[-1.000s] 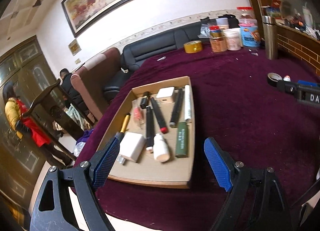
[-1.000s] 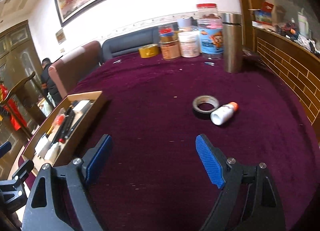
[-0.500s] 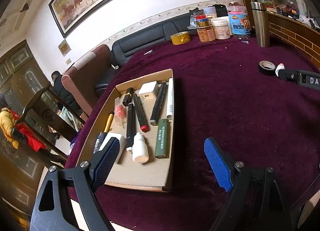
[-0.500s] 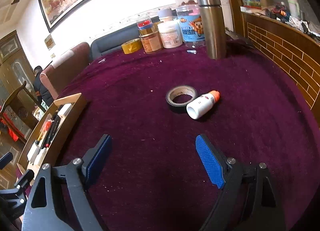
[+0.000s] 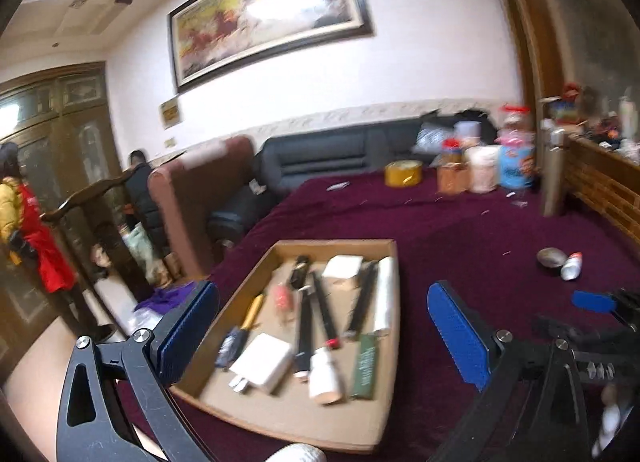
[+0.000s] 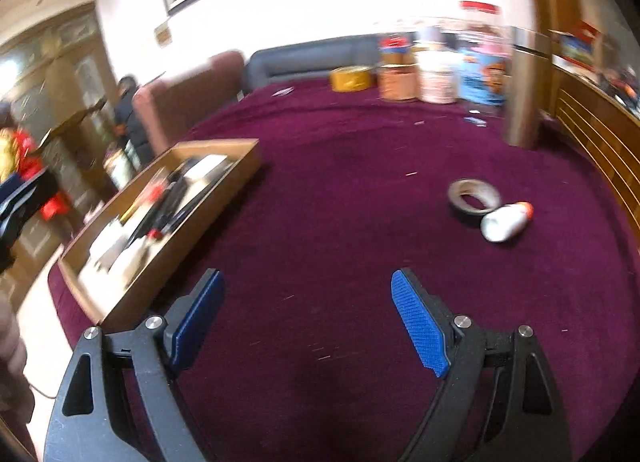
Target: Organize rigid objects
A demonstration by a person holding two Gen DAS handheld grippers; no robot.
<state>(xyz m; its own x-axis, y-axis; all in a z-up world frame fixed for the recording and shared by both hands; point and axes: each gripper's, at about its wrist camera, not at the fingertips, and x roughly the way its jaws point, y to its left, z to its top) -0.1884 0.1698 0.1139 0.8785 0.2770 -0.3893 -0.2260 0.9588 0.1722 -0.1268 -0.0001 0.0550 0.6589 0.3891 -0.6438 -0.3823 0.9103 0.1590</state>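
White bottle point(image 6: 505, 219) lies ahead-right of my right tool point(image 6: 306, 318), cap pointing right, touching the tape point(image 6: 472, 197). Both tools gape wide, empty; left tool point(image 5: 322, 336) hovers over the tray point(image 5: 390, 342), farther off.

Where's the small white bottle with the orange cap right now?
In the right wrist view the white bottle lies on its side on the maroon cloth, right of centre, against the black tape roll, far from the cardboard tray.
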